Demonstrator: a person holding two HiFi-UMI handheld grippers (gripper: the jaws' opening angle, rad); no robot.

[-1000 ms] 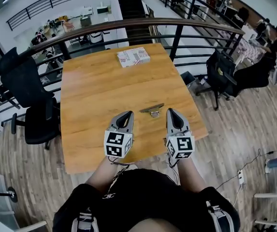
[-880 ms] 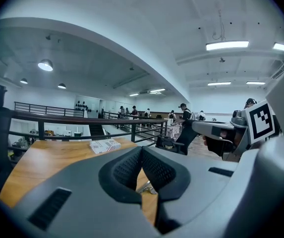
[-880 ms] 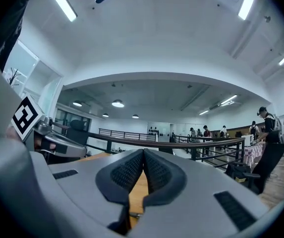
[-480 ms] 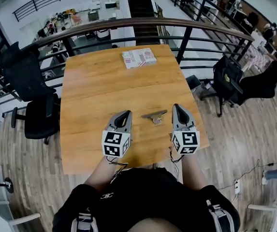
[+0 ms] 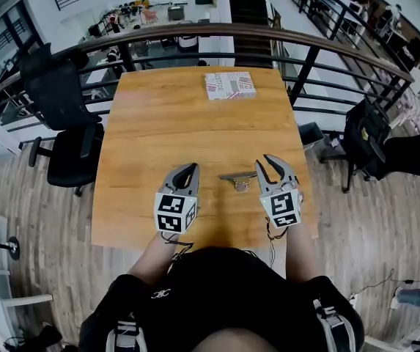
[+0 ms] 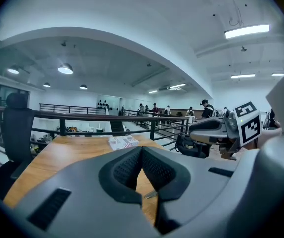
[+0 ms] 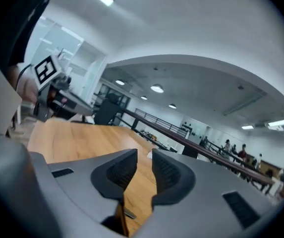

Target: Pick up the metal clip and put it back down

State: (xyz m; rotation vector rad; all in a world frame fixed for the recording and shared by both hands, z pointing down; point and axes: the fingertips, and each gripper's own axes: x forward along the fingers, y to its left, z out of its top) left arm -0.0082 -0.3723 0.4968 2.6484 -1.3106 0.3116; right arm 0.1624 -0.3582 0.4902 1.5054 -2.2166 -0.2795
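Lying flat on wooden table (image 5: 166,123), slim grey metal clip (image 5: 237,176)

You've got one metal clip (image 5: 237,176) on one tabletop (image 5: 158,130), one printed packet (image 5: 230,85) at its far edge, and two black chairs: left chair (image 5: 61,116), right chair (image 5: 365,138).

I find the wooden table (image 5: 158,123) passable across its whole middle, the only obstacles on it being the metal clip (image 5: 239,177) toward the near edge and a patterned box (image 5: 230,85) at the far edge, with the railing (image 5: 195,31) close behind and an office chair (image 5: 63,101) by the left side.
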